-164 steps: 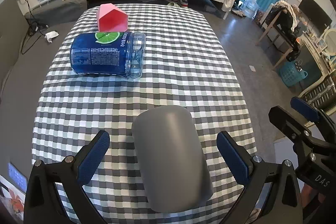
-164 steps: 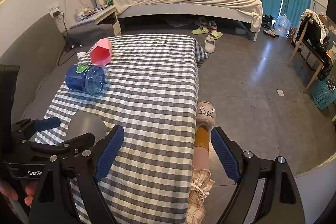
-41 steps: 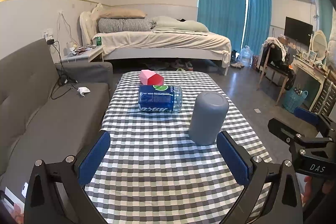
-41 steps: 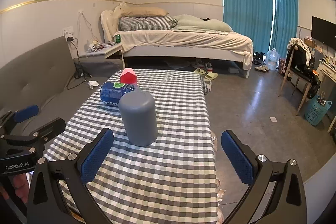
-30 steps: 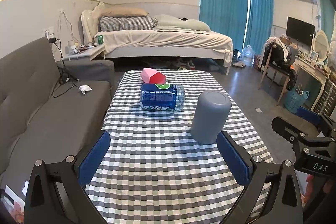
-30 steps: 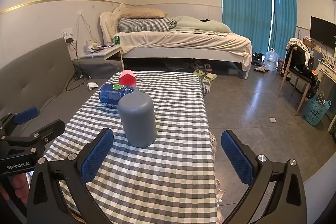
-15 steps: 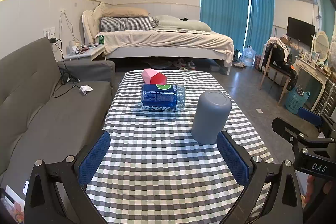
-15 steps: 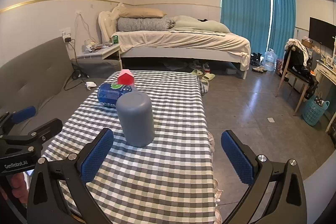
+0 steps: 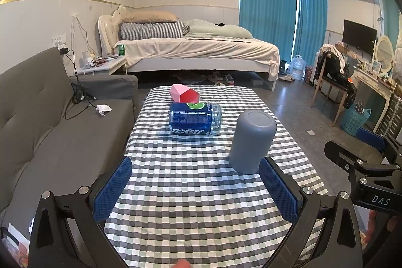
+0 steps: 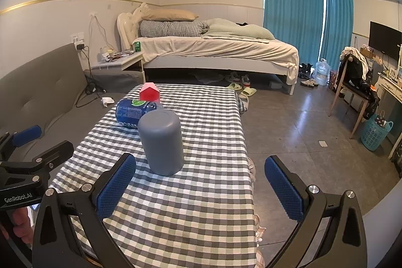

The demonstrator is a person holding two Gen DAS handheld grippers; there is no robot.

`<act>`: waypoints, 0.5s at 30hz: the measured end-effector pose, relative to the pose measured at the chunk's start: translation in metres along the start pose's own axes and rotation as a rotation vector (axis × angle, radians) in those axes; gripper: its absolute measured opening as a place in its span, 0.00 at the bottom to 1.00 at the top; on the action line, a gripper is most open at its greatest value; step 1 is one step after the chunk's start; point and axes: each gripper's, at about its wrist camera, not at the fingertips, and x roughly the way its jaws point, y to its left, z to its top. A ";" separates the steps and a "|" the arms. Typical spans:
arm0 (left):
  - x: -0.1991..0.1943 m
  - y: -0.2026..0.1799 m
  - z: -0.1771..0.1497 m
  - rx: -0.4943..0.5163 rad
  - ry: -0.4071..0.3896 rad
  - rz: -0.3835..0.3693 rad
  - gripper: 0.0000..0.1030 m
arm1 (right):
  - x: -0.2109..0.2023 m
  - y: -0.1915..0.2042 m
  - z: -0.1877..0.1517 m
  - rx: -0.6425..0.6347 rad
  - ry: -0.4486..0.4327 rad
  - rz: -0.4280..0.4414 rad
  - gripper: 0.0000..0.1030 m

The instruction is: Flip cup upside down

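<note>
Left gripper (image 9: pixel 194 189), jaws wide, empty. Bottle (image 9: pixel 194 119) lies on its side mid-table (image 9: pixel 176 205). Grey cup (image 9: pixel 252 141) stands upside down, right of the bottle, apart from both grippers. Right gripper (image 10: pixel 199 189), jaws wide, empty.

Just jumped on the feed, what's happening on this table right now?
Nothing is being held. The grey cup stands upside down, closed base up, on the checkered tablecloth. The left gripper and right gripper both hang open on the near side of it, touching nothing. Beyond the cup lie a blue bottle on its side and a pink and red house-shaped box. The flip looks done.
</note>
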 end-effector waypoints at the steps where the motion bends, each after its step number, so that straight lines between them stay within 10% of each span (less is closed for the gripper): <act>1: 0.000 0.001 0.000 0.001 -0.001 0.001 1.00 | 0.000 0.000 0.000 0.000 0.000 0.000 1.00; 15: -0.001 -0.001 0.000 0.003 -0.002 0.004 1.00 | 0.001 0.000 0.000 -0.003 0.007 -0.002 1.00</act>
